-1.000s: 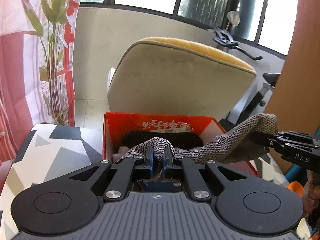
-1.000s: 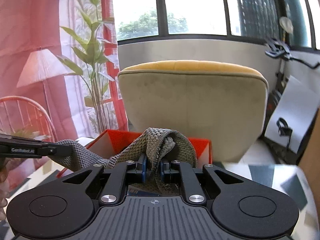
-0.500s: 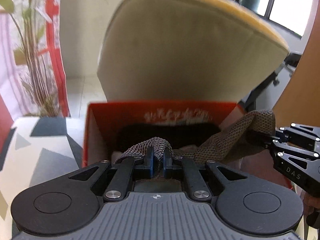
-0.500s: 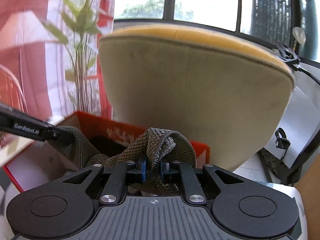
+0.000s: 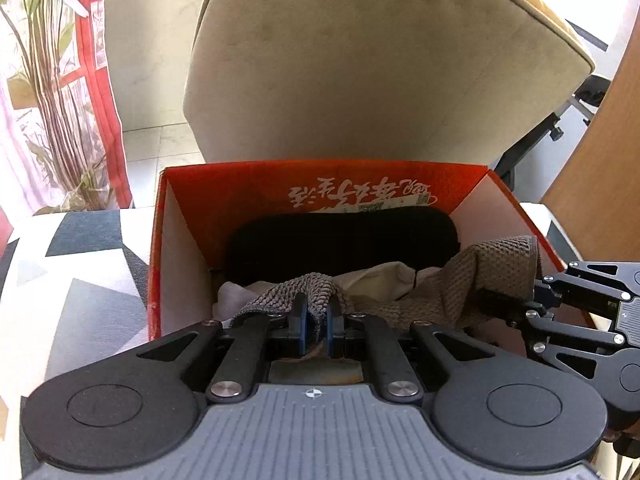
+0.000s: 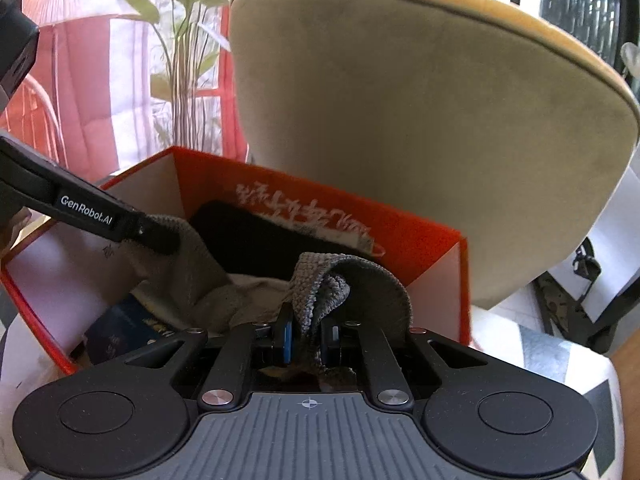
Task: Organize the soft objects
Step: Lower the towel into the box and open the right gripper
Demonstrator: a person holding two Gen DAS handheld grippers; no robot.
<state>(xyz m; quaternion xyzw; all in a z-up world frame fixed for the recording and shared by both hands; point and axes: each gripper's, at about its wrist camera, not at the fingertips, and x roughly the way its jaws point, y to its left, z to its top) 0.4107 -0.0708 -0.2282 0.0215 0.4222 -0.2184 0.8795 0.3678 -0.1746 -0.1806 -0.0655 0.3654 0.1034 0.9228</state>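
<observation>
Grey-brown knit cloth (image 5: 492, 276), one piece, soft, waffle-textured. Position: strung across the open top of the red box (image 5: 256, 184), sagging in the middle onto pale fabric (image 5: 384, 276) already inside. Long axis: side to side, roughly parallel to the box's printed back wall, in front of the black pad (image 5: 340, 240) leaning there. Held at both ends: left hand-held gripper (image 5: 316, 326) clenched on the near-left end, right hand-held gripper (image 6: 306, 338) clenched on the bunched right end. Neither end is nearer to release than the other; both sit over the box interior, angled downward. Judgement: cloth lies directly ahead of and between the two hand-held grippers, so letting go would drop it in. Surroundings: box stands on a desk with a geometric-patterned cover (image 5: 80, 280); beige chair back (image 5: 380, 60) behind.
</observation>
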